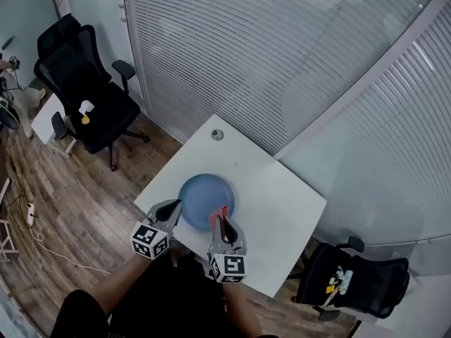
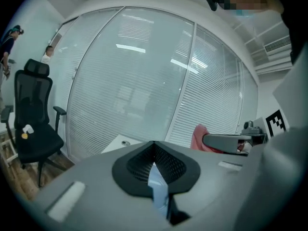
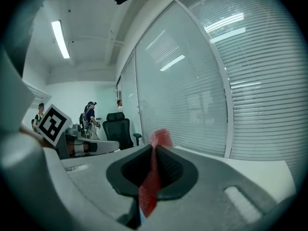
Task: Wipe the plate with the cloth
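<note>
A round blue plate [image 1: 206,197] shows over the white table [image 1: 282,196] in the head view. My left gripper [image 1: 175,207] is at the plate's left rim; in the left gripper view its black pads [image 2: 139,165] are shut on a sliver of the blue plate [image 2: 158,186]. My right gripper [image 1: 223,220] is at the plate's near right edge, shut on a red cloth [image 1: 221,212]. In the right gripper view the red cloth [image 3: 161,137] sticks out past the closed pads [image 3: 171,167]. The cloth [image 2: 198,137] also shows at the right of the left gripper view.
A small round object [image 1: 217,134] lies near the table's far corner. Black office chairs stand at the far left [image 1: 88,97] and near right [image 1: 359,277]. A glass wall with blinds [image 1: 282,62] runs behind the table. People stand in the background [image 3: 89,117].
</note>
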### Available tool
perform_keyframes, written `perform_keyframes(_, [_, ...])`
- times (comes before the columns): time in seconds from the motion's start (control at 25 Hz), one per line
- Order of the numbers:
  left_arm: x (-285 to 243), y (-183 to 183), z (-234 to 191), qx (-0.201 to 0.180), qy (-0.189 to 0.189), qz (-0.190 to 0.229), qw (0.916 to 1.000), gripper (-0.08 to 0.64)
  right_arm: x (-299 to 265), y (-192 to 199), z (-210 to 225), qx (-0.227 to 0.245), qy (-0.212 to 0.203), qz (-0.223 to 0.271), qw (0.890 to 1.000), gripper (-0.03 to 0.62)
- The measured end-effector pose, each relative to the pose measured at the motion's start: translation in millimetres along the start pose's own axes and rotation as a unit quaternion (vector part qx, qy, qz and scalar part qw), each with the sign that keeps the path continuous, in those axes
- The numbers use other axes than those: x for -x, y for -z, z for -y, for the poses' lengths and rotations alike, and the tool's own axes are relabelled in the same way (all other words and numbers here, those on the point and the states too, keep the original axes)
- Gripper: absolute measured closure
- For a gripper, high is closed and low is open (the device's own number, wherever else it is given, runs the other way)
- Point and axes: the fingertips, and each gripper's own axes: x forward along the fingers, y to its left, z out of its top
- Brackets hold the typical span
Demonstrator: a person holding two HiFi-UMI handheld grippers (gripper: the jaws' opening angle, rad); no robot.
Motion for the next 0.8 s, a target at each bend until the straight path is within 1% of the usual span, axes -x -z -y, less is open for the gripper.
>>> perform_keyframes(0.16, [7, -13, -1, -0.020, 0.022, 0.007, 0.9995, 0.560, 3, -12, -10, -0.004, 0.031, 0.020, 0.999, 0.569])
perform_keyframes(0.52, [13, -36, 11, -0.041, 0.071, 0.012, 0.9966, 0.560, 24, -27, -15, -0.023, 0.105, 0.046, 0.993, 0.569])
perform_keyframes(0.68, [19, -42, 10, -0.048, 0.090, 0.014, 0.9947, 0.560, 29, -28, -25, -0.023, 0.127, 0.049, 0.990, 0.571])
perform_keyframes(0.8, [22, -42, 11, -0.047, 0.099, 0.015, 0.9939, 0.560, 30, -26, -31, -0.024, 0.134, 0.048, 0.990, 0.571])
